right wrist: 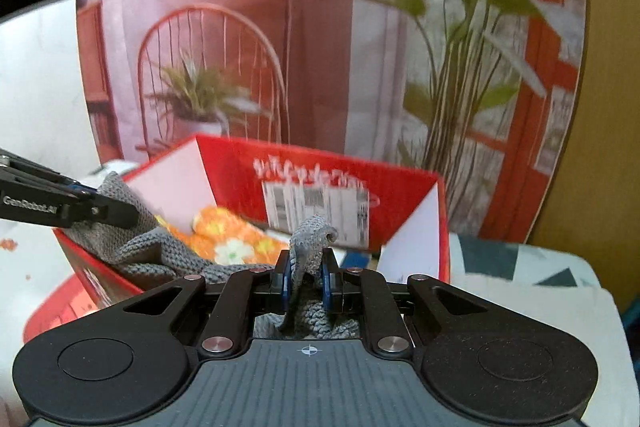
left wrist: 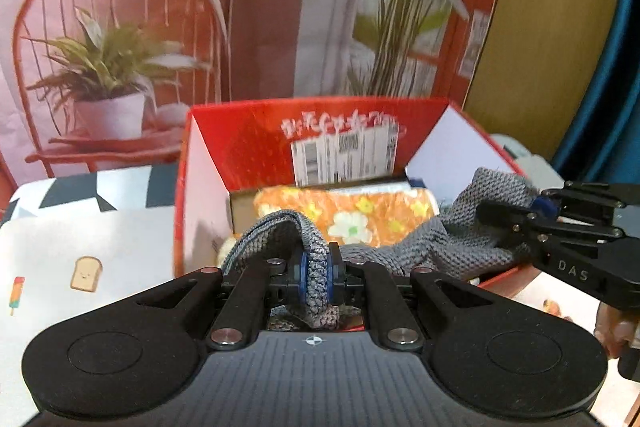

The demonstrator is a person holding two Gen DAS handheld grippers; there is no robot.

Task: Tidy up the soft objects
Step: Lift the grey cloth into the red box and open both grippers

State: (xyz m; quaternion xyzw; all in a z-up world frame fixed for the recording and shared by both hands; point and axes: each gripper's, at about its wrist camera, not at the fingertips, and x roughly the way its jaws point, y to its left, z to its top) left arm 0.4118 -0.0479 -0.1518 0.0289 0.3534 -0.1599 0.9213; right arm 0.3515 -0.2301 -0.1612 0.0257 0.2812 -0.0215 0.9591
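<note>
Currently my left gripper point(left wrist: 316, 269) and right gripper point(right wrist: 306, 277) both pinch the grey knit cloth point(left wrist: 448, 239) over the red box point(left wrist: 256, 135), orange floral cloth point(left wrist: 360, 215) inside.

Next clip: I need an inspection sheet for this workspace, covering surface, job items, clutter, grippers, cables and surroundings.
Surface: tablecloth with toast and popsicle prints.
Job's things: grey knit cloth draped over the front edge of the open red box; orange floral cloth inside.
Clutter: nothing seen.
Grippers: left gripper and right gripper each shut on the grey knit cloth.
Cables: nothing seen.
Surroundings: printed backdrop showing chair, lamp and plants.
</note>
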